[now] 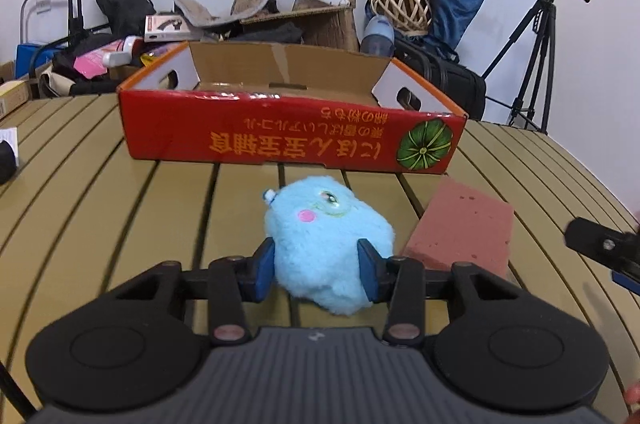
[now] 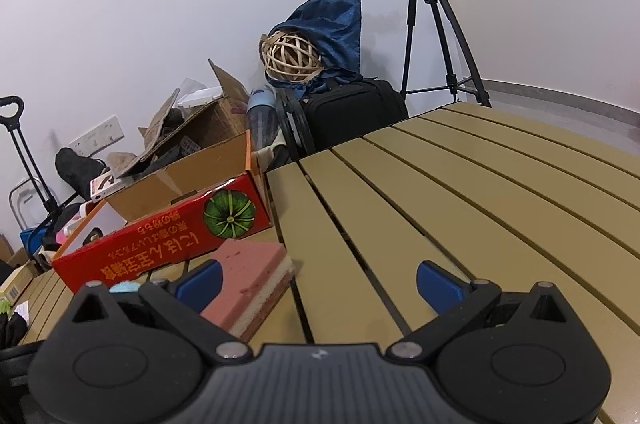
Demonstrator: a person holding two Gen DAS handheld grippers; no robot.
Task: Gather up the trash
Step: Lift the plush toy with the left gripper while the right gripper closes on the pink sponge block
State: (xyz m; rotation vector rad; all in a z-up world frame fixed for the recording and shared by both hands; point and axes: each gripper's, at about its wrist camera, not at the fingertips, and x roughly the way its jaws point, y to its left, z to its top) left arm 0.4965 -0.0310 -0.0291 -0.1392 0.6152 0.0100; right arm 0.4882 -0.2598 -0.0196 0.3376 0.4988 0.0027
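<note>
A fluffy light-blue plush toy with a pink cheek lies on the slatted table in the left wrist view. My left gripper has its blue pads on both sides of the toy and is shut on it. A pink sponge block lies just right of the toy; it also shows in the right wrist view. An open red cardboard box stands behind them, also seen in the right wrist view. My right gripper is open and empty, with its left pad next to the sponge.
The tan slatted table stretches to the right. Behind it lie a cluttered cardboard box, a wicker ball in blue cloth, a black bag and a tripod. The right gripper's edge shows at the right.
</note>
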